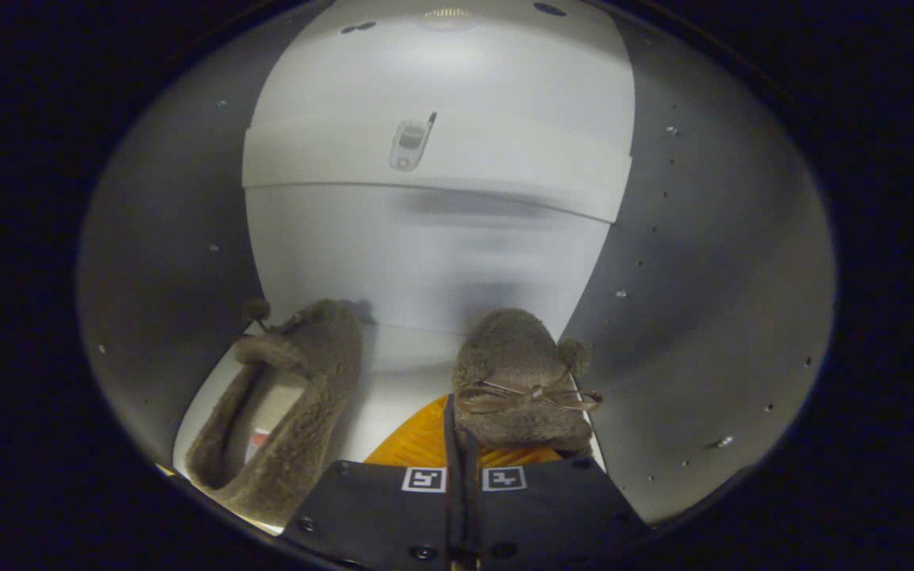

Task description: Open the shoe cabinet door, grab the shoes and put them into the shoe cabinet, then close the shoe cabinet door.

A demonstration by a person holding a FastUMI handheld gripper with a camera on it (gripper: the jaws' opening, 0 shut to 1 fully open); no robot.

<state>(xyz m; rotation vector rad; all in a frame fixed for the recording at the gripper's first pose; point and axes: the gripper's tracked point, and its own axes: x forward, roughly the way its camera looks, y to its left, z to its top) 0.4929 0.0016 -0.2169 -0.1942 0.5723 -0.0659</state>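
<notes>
I am looking into the shoe cabinet (425, 262), with its white back panel and grey side walls. Two furry brown slippers are in the compartment. The left slipper (298, 396) lies on the white shelf floor (401, 388) to the left of my fingers, its opening turned toward me. The right slipper (524, 381), with a thin bow on top, sits just ahead of and over my right finger. My gripper (457, 416) is nearly closed, with only a thin dark strip between its fingers that looks like the slipper's rim.
A white shelf board (505, 170) crosses the cabinet above the slippers, with a small metal fitting (411, 143) on it. The grey side walls (703, 277) carry rows of small holes and close in on both sides.
</notes>
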